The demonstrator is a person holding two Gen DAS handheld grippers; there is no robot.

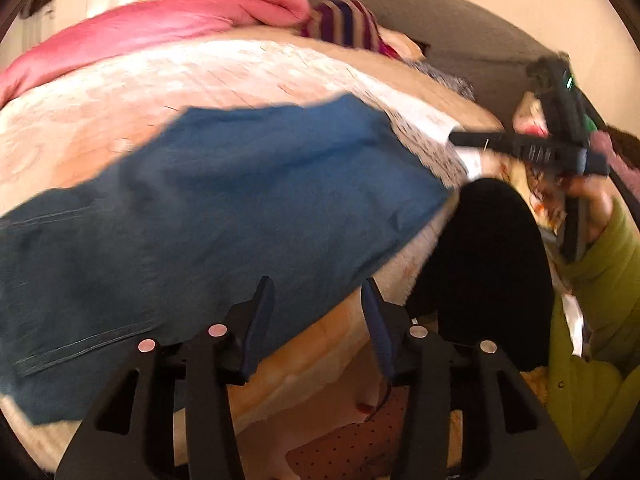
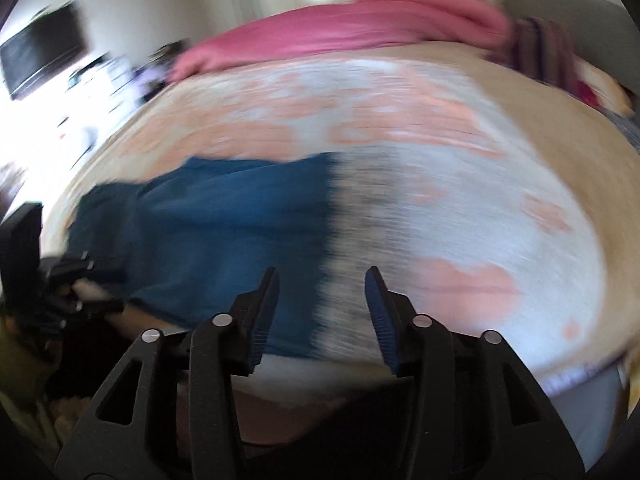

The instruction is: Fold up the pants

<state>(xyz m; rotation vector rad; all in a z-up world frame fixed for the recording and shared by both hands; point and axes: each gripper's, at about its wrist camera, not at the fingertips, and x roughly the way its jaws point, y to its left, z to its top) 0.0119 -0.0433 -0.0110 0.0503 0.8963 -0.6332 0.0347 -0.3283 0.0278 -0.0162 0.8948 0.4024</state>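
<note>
Blue pants (image 1: 224,200) lying flat on the bed (image 1: 200,76).
Left claw (image 1: 318,304) and right claw (image 2: 322,300) both open, empty.

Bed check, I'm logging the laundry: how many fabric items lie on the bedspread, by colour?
Blue: 1, the pants
Pink: 1, the blanket
Striped: 1, the cloth
Total: 3

Pants (image 1: 224,208) lie on the bed (image 1: 248,72), blanket (image 1: 168,20) behind.
</note>
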